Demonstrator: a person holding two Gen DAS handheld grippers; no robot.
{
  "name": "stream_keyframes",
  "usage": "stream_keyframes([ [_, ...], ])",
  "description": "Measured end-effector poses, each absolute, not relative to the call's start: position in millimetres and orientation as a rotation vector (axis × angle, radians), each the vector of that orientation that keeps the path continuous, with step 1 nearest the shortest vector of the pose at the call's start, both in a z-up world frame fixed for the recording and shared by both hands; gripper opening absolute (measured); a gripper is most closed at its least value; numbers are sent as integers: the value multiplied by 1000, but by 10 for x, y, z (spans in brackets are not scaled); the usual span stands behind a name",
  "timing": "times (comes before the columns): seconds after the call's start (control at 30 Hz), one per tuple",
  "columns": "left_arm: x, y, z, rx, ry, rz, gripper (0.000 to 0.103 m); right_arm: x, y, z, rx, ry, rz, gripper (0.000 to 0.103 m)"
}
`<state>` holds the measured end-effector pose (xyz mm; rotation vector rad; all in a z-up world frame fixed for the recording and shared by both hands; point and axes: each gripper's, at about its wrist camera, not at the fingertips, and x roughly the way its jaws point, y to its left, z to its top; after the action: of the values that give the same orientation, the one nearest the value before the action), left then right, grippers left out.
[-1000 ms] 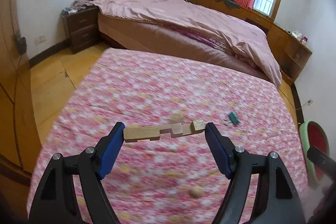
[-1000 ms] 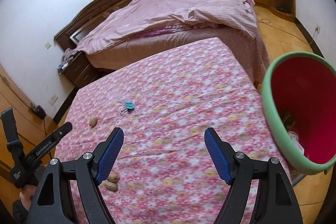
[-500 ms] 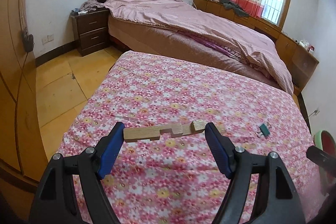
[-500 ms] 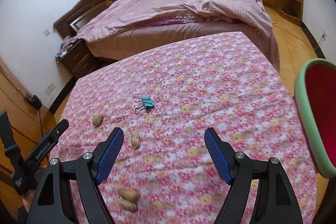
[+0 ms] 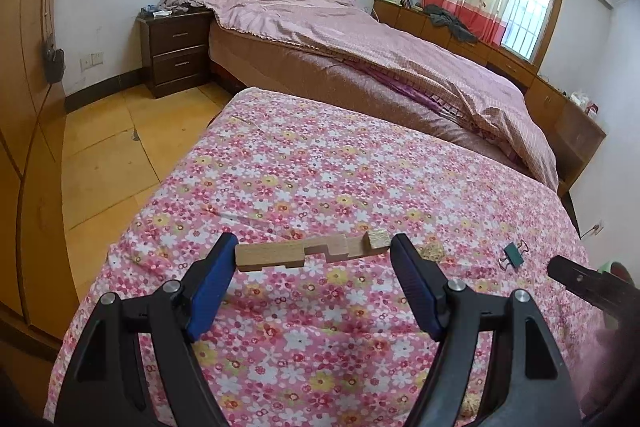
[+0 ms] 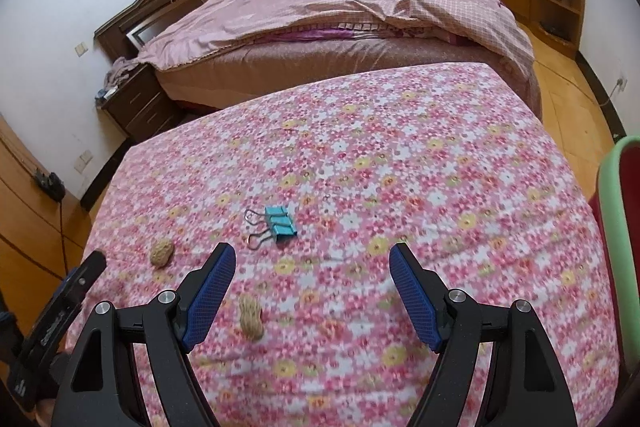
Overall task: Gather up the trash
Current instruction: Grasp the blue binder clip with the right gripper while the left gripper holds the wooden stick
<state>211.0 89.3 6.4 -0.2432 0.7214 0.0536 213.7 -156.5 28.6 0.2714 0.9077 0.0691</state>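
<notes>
My left gripper is shut on a notched wooden piece, held crosswise between its blue pads above the flowered table. A walnut lies just right of it and a teal binder clip farther right. My right gripper is open and empty, low over the table. A peanut lies between its fingers, nearer the left one. A walnut lies to the left and the binder clip just ahead. The bin, green-rimmed and red inside, is at the right edge.
The flowered tablecloth covers the table. A bed with a pink quilt stands behind it, a dark nightstand to the left. Wooden floor lies left of the table. The left gripper's body shows at lower left.
Both views swung left across the table. The bin slid from filling the right wrist view's right side to its edge. The peanut, walnut and clip came closer. The left still holds the wooden piece.
</notes>
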Motion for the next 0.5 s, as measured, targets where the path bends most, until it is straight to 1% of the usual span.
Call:
stream_keyframes([
  [0.4, 2103, 931, 31, -261, 721, 48, 77, 2360, -1401, 104, 222, 932, 70, 80],
  [0.47, 2105, 931, 27, -262, 724, 45, 77, 2403, -1380, 94, 217, 926, 68, 71],
  [0.5, 2107, 932, 29, -264, 724, 45, 77, 2428, -1360, 85, 211, 926, 67, 68],
])
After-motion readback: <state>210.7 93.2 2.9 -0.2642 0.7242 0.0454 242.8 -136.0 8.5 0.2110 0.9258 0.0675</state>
